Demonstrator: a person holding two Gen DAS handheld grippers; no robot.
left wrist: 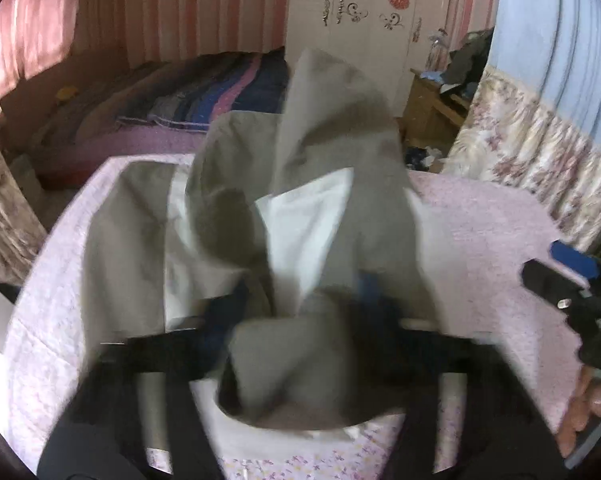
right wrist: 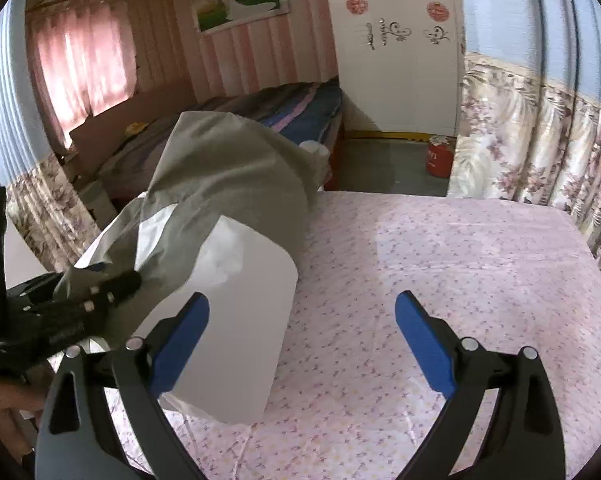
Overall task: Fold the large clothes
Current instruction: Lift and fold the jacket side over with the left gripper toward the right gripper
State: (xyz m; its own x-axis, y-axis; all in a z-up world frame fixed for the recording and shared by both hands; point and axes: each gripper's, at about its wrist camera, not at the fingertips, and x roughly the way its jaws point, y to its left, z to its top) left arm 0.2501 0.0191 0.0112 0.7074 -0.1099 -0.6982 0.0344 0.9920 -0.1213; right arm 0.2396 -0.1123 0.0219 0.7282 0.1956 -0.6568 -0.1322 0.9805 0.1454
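A large grey-green garment (right wrist: 236,184) with a white lining hangs in a bunched heap over the left part of a bed covered in a pale pink sheet (right wrist: 440,248) printed with tiny flowers. The left gripper (right wrist: 100,292) holds the garment up: in the right wrist view its black finger tip is buried in the cloth, and in the left wrist view the fabric drapes straight over both fingers, so they look closed on it, though motion blur and the cloth itself hide the actual pinch.

The right gripper (right wrist: 302,344) hovers low over the sheet with its blue-padded fingers spread wide and nothing between them. The garment lies ahead and to its left; a flat white panel of lining just overlaps the left finger in the picture, though whether they touch is unclear. The heap's long axis runs from near-left up and away toward the far edge of the bed. The left hand already has the cloth, so the free right gripper likely has to swing left to take a second edge.

The outer fabric looks matte, soft and woven, folding into broad rounded ridges; the lining is smoother and brighter, with crisper creases. The sheet lies flat and slightly shiny to the right.

Behind stand a second bed with a striped dark blanket (right wrist: 300,108), floral curtains (right wrist: 540,152) and a white wardrobe (right wrist: 396,64).
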